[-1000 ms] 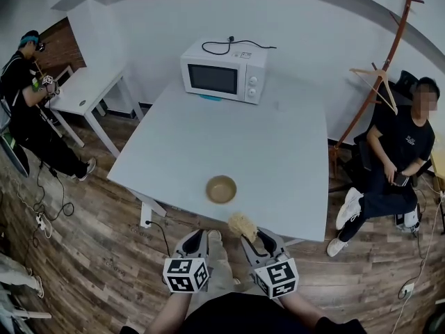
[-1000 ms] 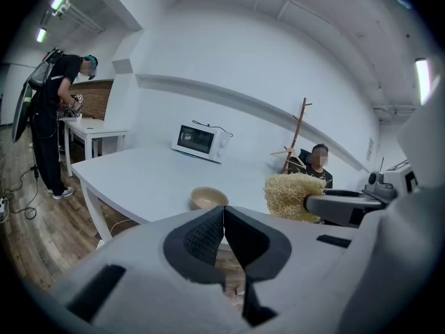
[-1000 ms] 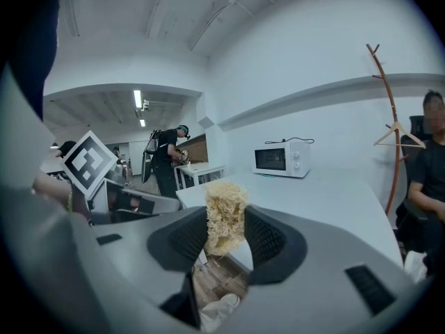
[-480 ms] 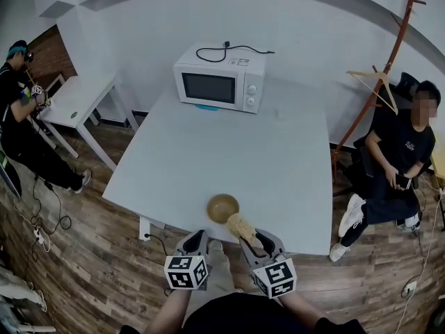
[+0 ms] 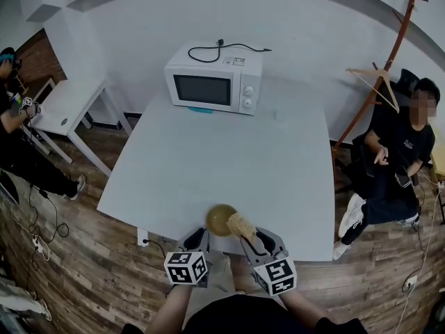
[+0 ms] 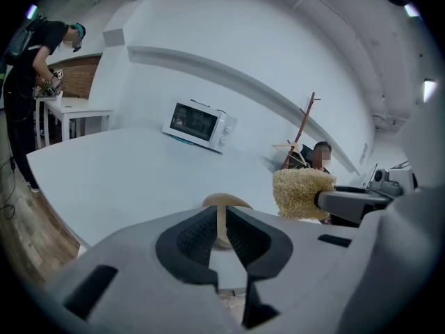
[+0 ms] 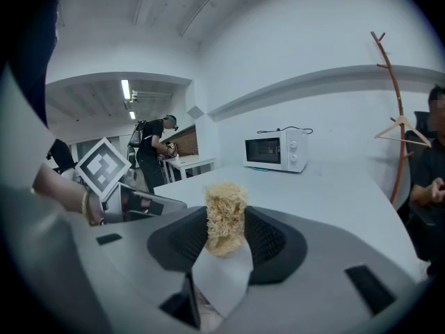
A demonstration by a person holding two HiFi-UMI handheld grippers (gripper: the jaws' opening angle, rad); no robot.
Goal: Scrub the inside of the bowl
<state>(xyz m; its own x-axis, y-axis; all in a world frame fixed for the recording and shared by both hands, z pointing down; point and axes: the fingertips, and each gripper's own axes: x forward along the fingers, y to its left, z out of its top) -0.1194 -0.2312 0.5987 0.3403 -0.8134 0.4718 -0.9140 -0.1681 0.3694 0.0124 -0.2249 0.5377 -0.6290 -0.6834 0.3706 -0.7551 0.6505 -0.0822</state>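
A tan bowl [image 5: 220, 218] stands on the white table [image 5: 208, 152] close to its near edge. My right gripper [image 5: 254, 236] is shut on a straw-coloured fibre scrubber [image 5: 241, 225], which hangs at the bowl's right rim. In the right gripper view the scrubber [image 7: 224, 218] sticks up between the dark pads of my right gripper [image 7: 226, 236]. My left gripper [image 5: 197, 236] is shut and holds nothing, just short of the bowl's near left side. In the left gripper view the bowl [image 6: 235, 201] shows right behind my left gripper [image 6: 221, 223], with the scrubber [image 6: 300, 193] to its right.
A white microwave [image 5: 212, 78] with a black cable on top sits at the table's far side. A person [image 5: 400, 152] sits to the right beside a wooden coat stand [image 5: 381, 75]. At the left, another person [image 5: 8, 117] works at a small white table [image 5: 66, 103].
Both grippers have come forward to the table's near edge and the bowl. The scrubber, earlier short of the bowl, now reaches its right rim.
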